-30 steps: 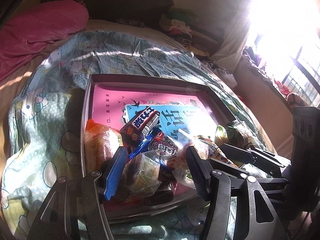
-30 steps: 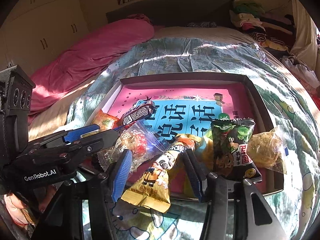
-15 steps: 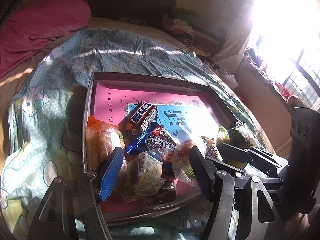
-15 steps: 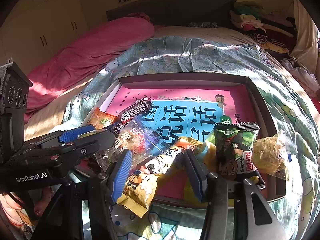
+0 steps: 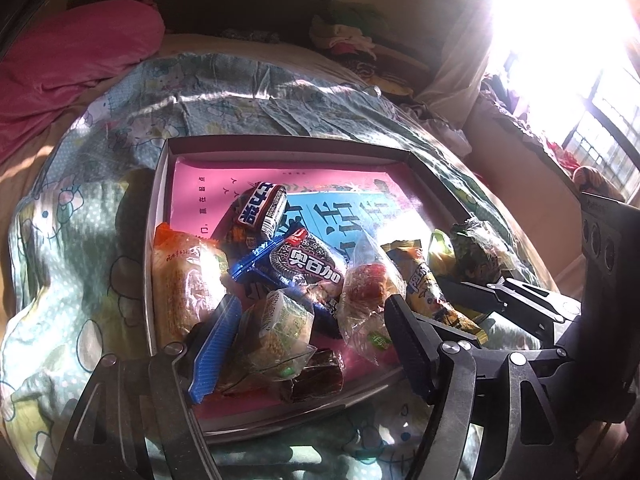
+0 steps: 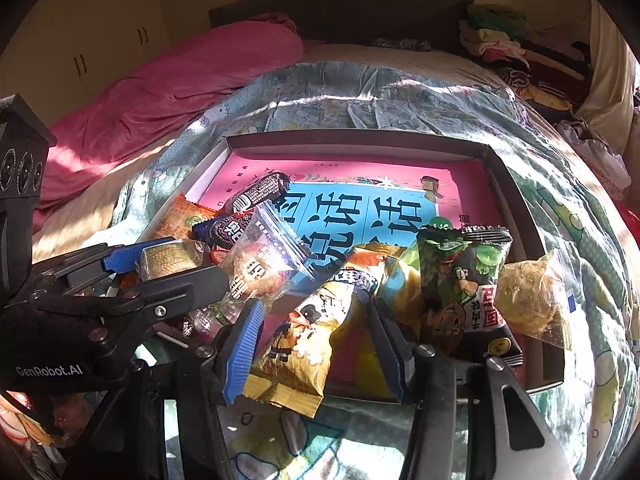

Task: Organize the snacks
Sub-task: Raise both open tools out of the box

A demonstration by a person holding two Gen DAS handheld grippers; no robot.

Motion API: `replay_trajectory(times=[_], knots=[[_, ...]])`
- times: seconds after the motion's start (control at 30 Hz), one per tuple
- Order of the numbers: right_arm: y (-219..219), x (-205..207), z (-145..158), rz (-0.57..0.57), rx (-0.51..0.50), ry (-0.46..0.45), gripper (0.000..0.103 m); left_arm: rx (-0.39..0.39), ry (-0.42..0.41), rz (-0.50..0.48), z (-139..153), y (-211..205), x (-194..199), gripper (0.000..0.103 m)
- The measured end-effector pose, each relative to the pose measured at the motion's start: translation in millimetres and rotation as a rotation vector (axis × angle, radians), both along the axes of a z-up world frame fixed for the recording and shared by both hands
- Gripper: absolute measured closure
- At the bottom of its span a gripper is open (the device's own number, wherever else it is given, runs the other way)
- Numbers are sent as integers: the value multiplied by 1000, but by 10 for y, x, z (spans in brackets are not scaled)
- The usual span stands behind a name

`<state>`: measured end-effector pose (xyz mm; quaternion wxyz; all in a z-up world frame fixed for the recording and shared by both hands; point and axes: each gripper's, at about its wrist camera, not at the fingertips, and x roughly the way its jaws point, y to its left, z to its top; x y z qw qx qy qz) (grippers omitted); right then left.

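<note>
A shallow box (image 5: pixel 159 200) (image 6: pixel 516 200) with a pink and blue book in it lies on the bed, with several snack packs at its near end. My left gripper (image 5: pixel 308 332) is open around a clear pack with a green label (image 5: pixel 286 322). A blue cookie pack (image 5: pixel 304 266), a dark bar (image 5: pixel 262 208) and an orange pack (image 5: pixel 180 276) lie beyond. My right gripper (image 6: pixel 316 332) is open around a yellow snack pack (image 6: pixel 308 336), which hangs over the box's near rim. A green and black pack (image 6: pixel 464 284) lies to its right.
A pink blanket (image 6: pixel 160 84) lies at the bed's far left. Clothes (image 6: pixel 504 48) are piled at the far right. A bright window (image 5: pixel 580 60) glares in the left wrist view. A patterned sheet (image 6: pixel 360 96) covers the bed around the box.
Both grippers have drawn back a little toward the box's near edge. The yellow pack between the right fingers has slid nearer over the rim. Both stay open.
</note>
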<state>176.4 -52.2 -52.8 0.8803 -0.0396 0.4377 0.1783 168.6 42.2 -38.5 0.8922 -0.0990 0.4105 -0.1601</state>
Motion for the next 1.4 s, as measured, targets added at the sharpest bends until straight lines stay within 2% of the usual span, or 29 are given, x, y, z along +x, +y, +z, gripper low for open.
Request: replay_trajectory(times=[0.2, 0.37, 0.93, 1.4], knots=[[13, -61, 11, 15, -35, -16, 49, 3, 11, -14, -12, -21, 1, 27], [-46, -124, 46, 9, -23, -29, 49, 4, 15, -20, -9, -26, -6, 27], [-174, -334, 294, -11, -32, -147, 49, 40, 8, -26, 23, -57, -71, 27], [-315, -307, 309, -76, -31, -141, 46, 48, -8, -22, 76, -75, -151, 26]])
